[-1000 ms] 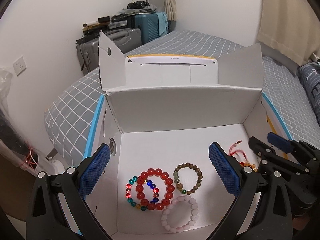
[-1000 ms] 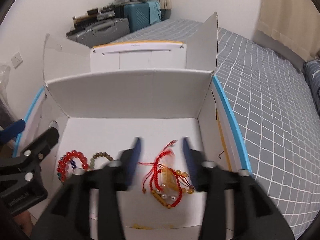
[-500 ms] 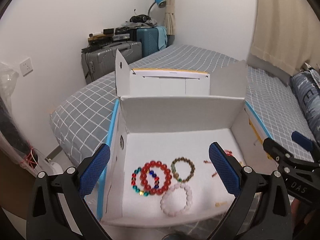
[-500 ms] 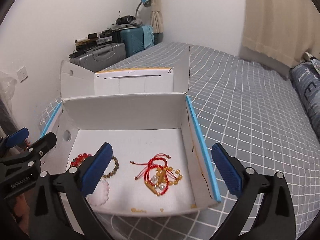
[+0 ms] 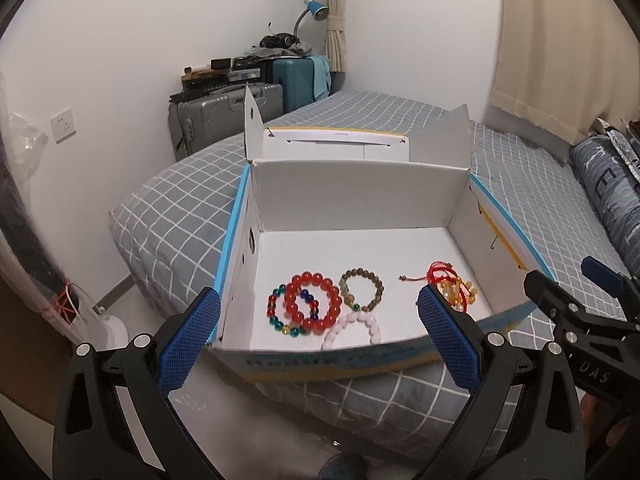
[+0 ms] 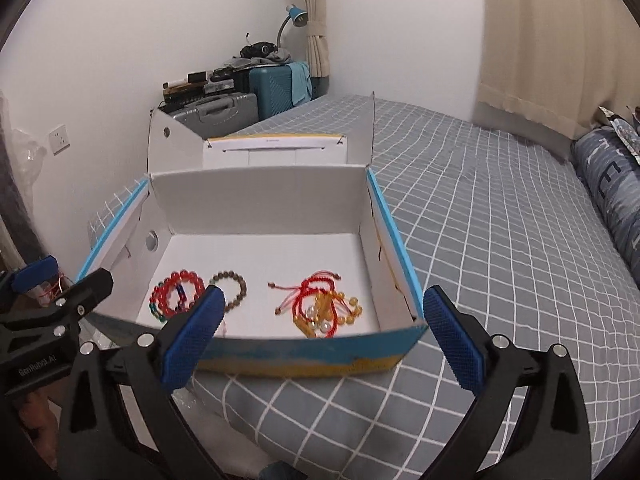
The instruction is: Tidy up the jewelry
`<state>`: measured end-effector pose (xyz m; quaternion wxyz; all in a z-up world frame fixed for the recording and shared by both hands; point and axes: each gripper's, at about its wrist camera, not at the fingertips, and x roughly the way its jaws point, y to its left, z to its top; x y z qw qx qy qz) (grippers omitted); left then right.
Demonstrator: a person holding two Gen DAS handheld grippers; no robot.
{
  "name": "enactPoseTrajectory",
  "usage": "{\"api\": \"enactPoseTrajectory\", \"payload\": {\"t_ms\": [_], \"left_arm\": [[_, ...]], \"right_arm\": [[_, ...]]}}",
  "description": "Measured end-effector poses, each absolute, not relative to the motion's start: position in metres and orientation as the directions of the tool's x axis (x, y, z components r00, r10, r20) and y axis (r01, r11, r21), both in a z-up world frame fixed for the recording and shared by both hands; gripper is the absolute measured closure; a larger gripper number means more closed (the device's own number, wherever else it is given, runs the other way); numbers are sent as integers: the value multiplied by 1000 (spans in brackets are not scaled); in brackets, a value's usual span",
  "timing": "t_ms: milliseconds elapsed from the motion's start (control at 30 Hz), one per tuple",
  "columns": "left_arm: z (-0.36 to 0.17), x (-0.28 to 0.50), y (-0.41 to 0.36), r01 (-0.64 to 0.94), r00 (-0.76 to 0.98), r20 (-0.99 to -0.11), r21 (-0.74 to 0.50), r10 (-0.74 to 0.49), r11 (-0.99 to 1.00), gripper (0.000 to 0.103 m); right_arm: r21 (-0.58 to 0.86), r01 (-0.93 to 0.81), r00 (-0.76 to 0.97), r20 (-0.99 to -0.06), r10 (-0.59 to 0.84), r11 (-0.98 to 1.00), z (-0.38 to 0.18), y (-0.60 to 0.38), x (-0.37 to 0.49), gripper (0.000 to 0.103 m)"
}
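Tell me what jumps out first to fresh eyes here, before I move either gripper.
The open white box on the grey checked bed dominates. Inside, at left, a red bead bracelet overlaps a multicoloured one; at right lies a tangle of red cords and amber beads. Both the left gripper and right gripper hang open, short of the box.

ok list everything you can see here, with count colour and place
box: 1, white with blue rim, open on the bed
red bracelet: 1, red beads, box floor left, over the mixed one
mixed bracelet: 1, green, red, blue beads, under the red one
brown bracelet: 1, brown-olive, box middle
pink bracelet: 1, pale pink, near front wall
tangle: 1 heap, red cords, amber and white beads, box right
bed: 1, grey check
suitcases: 2, grey and teal, by wall
lamp: 1, blue
left gripper: open, blue pads
right gripper: open, blue pads
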<state>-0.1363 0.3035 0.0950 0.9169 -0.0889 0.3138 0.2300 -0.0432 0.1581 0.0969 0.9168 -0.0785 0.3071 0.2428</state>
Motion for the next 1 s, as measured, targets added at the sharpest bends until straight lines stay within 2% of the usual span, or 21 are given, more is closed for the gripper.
{"api": "enactPoseTrajectory", "payload": {"t_ms": [1000], "left_arm": [[87, -132, 297, -488, 676, -637, -11, 370, 873, 6]], "right_arm": [[8, -491, 690, -606, 395, 871, 95, 155, -46, 8]]}}
